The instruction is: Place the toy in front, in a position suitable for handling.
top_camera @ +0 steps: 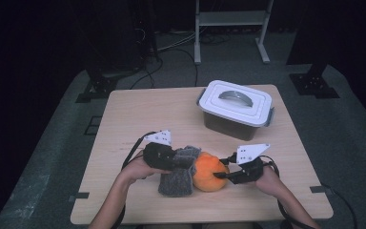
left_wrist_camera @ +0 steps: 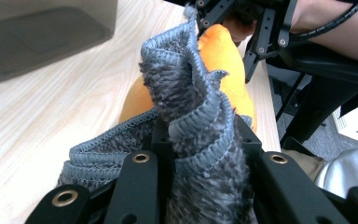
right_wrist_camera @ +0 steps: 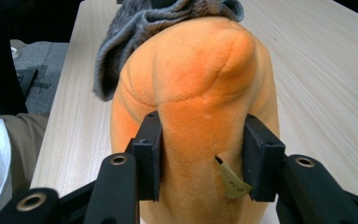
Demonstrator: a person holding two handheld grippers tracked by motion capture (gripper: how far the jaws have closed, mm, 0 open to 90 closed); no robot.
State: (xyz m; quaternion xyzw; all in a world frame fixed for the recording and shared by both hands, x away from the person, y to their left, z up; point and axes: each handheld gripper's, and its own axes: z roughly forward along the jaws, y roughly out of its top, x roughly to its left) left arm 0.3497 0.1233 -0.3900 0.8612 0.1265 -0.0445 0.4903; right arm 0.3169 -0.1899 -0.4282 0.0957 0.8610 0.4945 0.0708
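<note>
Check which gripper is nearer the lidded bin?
Right. The right gripper, clamped on the orange plush, sits nearly below the bin; the left gripper, holding the grey cloth, is further left.

floor: grey carpet (top_camera: 348,143), cables (top_camera: 181,45) trailing across it | table (top_camera: 138,109): pale wood grain, black tape marks at its edges | back: white metal frame (top_camera: 231,21), black stand feet (top_camera: 314,83) | light: table lit, surroundings dark
</note>
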